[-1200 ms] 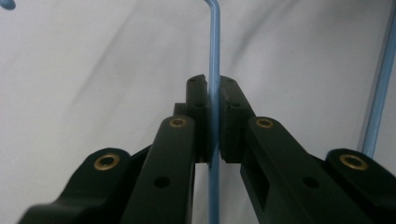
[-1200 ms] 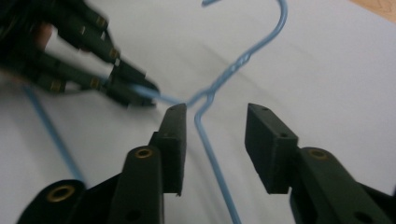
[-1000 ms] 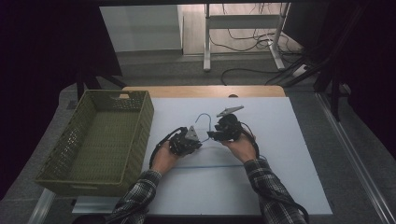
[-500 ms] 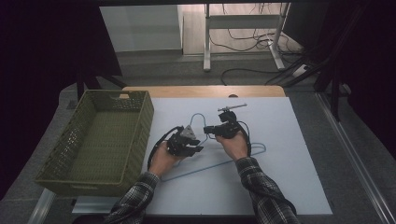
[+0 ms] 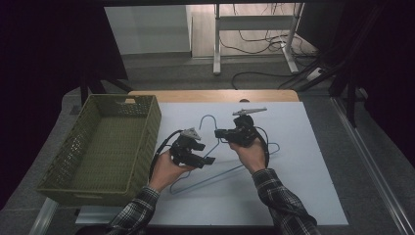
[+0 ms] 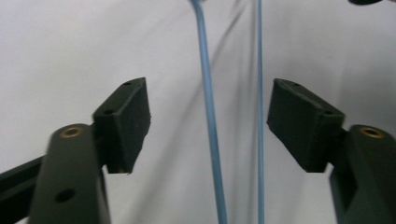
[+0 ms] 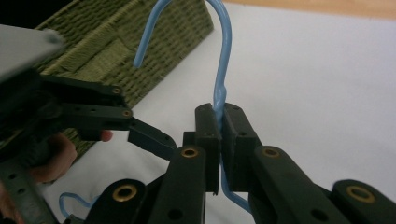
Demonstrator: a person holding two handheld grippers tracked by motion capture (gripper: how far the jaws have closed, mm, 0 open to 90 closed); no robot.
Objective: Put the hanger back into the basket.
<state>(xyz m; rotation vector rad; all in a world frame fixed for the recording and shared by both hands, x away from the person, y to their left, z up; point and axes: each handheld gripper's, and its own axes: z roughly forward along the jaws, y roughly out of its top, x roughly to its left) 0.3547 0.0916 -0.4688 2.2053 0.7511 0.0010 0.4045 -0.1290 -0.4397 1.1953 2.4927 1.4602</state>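
A blue wire hanger lies slanted on the white table, its hook pointing away from the person. My right gripper is shut on the hanger's neck just below the hook. My left gripper is open near the hanger's left shoulder. Two of the hanger's blue wires run between its spread jaws without touching either pad. In the right gripper view the left gripper is close on the left, held by a hand.
A green woven basket stands on the table's left side, close to the left hand; it appears again behind the hook. A wooden strip edges the table's far side. Bare white surface extends to the right and toward the person.
The hanger has swung from lying level to slanting, its left corner nearer the person and its right corner farther. Both hands shifted slightly with it; the right gripper kept its hold.
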